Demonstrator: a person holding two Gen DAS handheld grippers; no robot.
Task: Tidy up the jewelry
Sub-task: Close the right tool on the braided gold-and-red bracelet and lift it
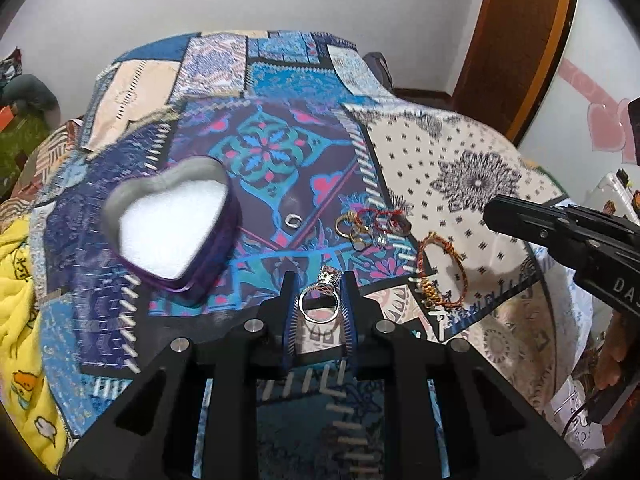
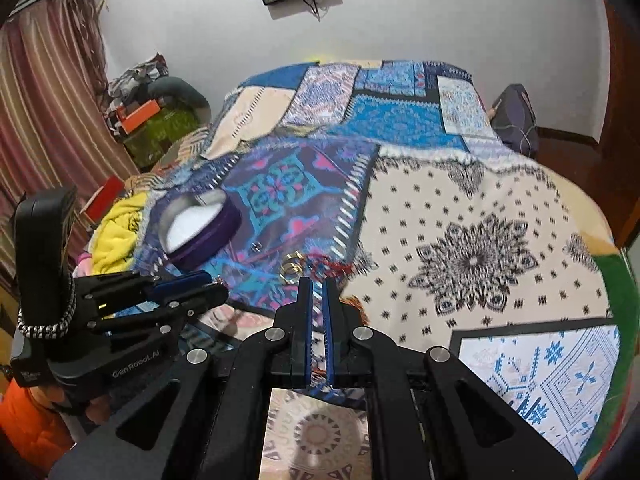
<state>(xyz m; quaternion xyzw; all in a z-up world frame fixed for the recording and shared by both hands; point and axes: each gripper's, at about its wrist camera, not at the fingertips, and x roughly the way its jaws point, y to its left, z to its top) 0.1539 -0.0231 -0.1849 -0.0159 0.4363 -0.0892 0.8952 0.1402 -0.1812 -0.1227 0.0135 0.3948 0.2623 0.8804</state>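
My left gripper (image 1: 318,280) is shut on a silver ring (image 1: 320,300) with a stone on top, held a little above the patchwork bedspread (image 1: 460,168). A purple heart-shaped box (image 1: 172,224) with white lining stands open to its left; it also shows in the right wrist view (image 2: 200,232). A small silver ring (image 1: 293,222), a cluster of gold rings with red thread (image 1: 368,226) and a red-gold bracelet (image 1: 440,276) lie on the cloth ahead. My right gripper (image 2: 318,284) has its jaws nearly together with nothing between them, above the bracelet (image 2: 352,304).
A yellow blanket (image 1: 20,280) lies at the left edge of the bed. A wooden door (image 1: 520,40) stands at the back right. Clutter and a striped curtain (image 2: 40,120) are at the far left. The left gripper shows in the right wrist view (image 2: 208,286).
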